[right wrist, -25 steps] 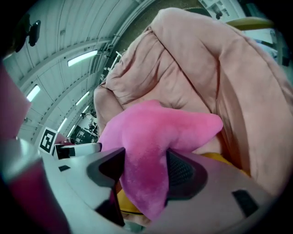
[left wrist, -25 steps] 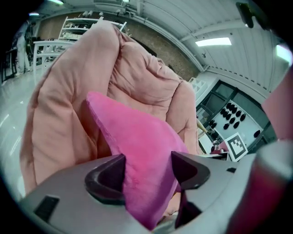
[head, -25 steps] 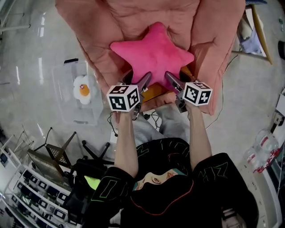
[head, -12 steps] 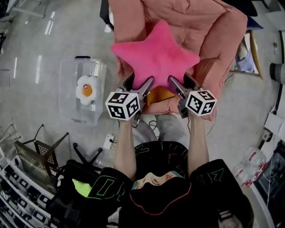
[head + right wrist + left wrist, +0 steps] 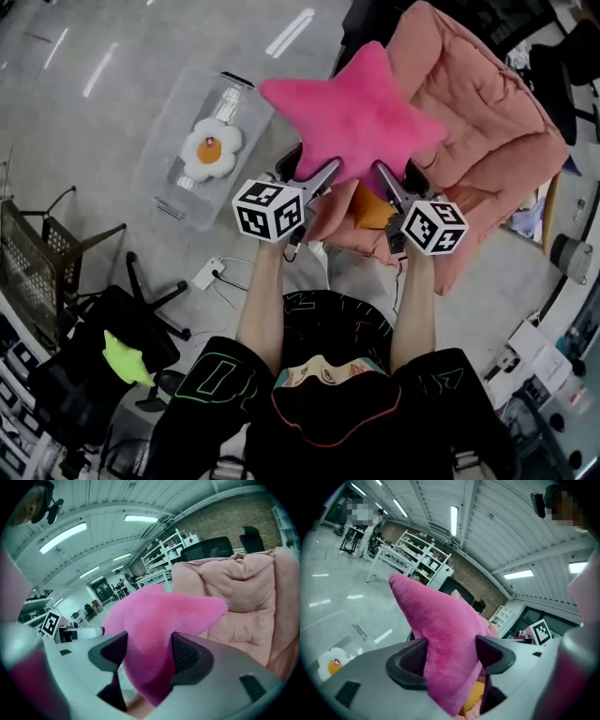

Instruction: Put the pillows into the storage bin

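The left gripper (image 5: pixel 307 171) is closed on the lower left arm of the pink star pillow (image 5: pixel 361 112). In the left gripper view, the left gripper (image 5: pixel 450 657) has both dark pads pressed into the plush, and the arm fills the whole gap between them. The jaws stand wide because the arm is thick. The right gripper (image 5: pixel 401 180) holds the lower right arm of the same pillow in the same manner. In the right gripper view, the right gripper (image 5: pixel 149 657) has its two pads set into the pink fabric on either side, jaws wide apart, with the tip of the arm hanging below them. The star pillow (image 5: pixel 440 625) is thus carried by both grippers, one arm in each. It is raised in front of the person, with its upper points spread flat toward the head camera. It overlaps the front left edge of the pink padded chair (image 5: pixel 492 131). An orange object (image 5: pixel 372 211), not identifiable, shows just below the pillow between the two grippers. The storage bin (image 5: pixel 167 183), of clear plastic, stands on the floor to the left of the pillow. It contains a fried-egg pillow (image 5: pixel 211 150). The star pillow is outside the bin and apart from it.
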Demonstrator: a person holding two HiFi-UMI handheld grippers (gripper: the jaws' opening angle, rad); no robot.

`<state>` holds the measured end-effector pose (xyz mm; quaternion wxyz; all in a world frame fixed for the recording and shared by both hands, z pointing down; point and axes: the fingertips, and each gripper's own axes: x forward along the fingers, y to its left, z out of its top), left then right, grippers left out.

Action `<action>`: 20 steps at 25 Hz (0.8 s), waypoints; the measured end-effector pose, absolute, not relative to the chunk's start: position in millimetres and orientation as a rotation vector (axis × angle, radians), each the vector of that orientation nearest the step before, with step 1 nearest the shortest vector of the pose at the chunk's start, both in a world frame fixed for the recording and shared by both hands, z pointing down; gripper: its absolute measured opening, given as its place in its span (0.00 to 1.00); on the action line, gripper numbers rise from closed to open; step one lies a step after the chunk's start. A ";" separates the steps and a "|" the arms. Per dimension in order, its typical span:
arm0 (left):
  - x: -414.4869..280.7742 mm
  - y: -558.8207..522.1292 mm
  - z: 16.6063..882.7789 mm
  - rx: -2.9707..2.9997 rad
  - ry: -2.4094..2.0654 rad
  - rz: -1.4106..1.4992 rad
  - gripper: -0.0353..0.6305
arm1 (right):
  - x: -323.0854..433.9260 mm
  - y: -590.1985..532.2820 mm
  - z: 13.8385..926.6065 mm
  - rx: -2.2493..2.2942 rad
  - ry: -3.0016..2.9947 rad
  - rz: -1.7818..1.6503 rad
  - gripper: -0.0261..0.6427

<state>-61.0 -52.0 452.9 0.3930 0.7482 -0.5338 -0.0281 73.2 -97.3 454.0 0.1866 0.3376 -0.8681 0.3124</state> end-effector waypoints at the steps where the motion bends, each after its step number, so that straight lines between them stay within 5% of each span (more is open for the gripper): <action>1: -83.6 -46.4 454.9 1.869 -1.386 -0.094 0.53 | 49.0 -96.8 455.3 0.901 -2.451 0.865 0.48; 12: -296.2 66.5 527.6 1.427 -1.705 -0.266 0.55 | -196.2 -35.9 530.5 0.340 -2.410 0.786 0.49; 20: -378.7 131.4 574.7 1.146 -1.861 -0.358 0.55 | -307.2 7.6 582.6 0.023 -2.335 0.744 0.49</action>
